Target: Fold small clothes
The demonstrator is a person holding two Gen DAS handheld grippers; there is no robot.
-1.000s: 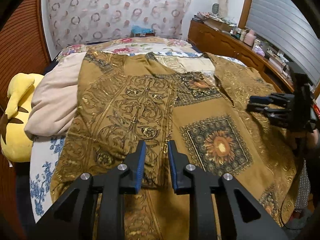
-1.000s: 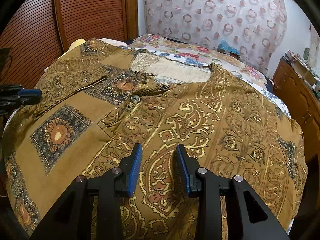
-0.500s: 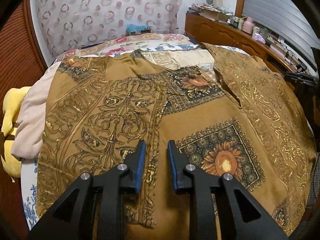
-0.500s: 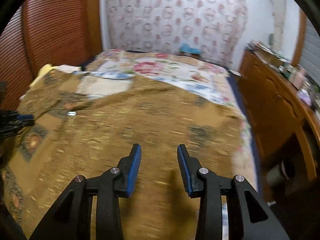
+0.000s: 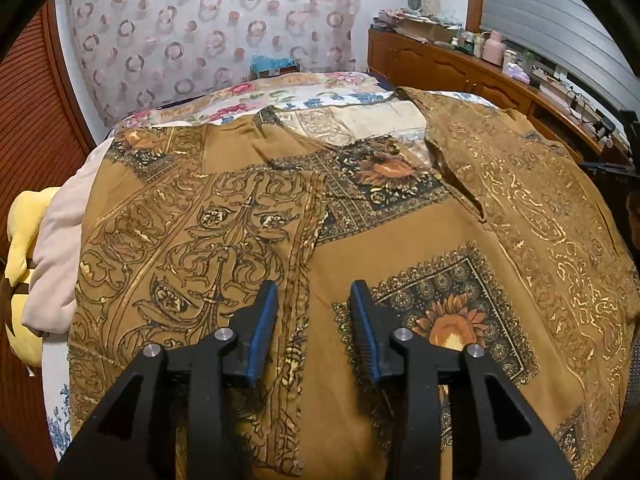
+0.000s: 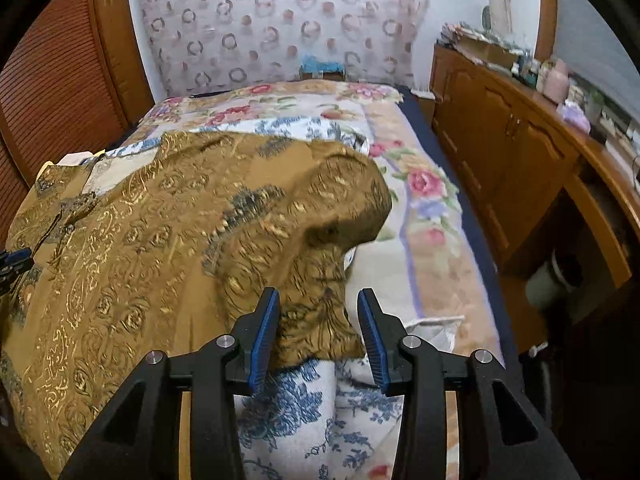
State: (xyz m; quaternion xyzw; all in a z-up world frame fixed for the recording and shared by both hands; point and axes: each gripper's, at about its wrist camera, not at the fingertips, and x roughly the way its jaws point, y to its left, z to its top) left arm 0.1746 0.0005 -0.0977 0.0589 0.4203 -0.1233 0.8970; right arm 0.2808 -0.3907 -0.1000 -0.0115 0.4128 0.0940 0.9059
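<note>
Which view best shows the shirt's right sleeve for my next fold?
Right wrist view: the sleeve lies bunched just ahead of the right gripper. Left wrist view shows only its flattened top at the frame's right edge.

- The bed (image 6: 436, 240) carries everything here; it is covered with a floral bedspread (image 6: 420, 184) of pink roses, and a navy edge runs along the side facing the wooden cabinets.
- A blue-and-white floral cloth (image 6: 296, 408) lies on the bed at the near end.
- A brown-and-gold patterned shirt (image 5: 400, 240) is spread flat over most of the bed, collar toward the far end, one side folded in over the body.
- In the right wrist view the shirt's sleeve (image 6: 320, 208) lies bunched and humped on the bedspread.
- A pale pink blanket (image 5: 56, 248) lies at one edge, partly under the shirt.
- A yellow plush toy (image 5: 20, 280) sits beside the blanket.
</note>
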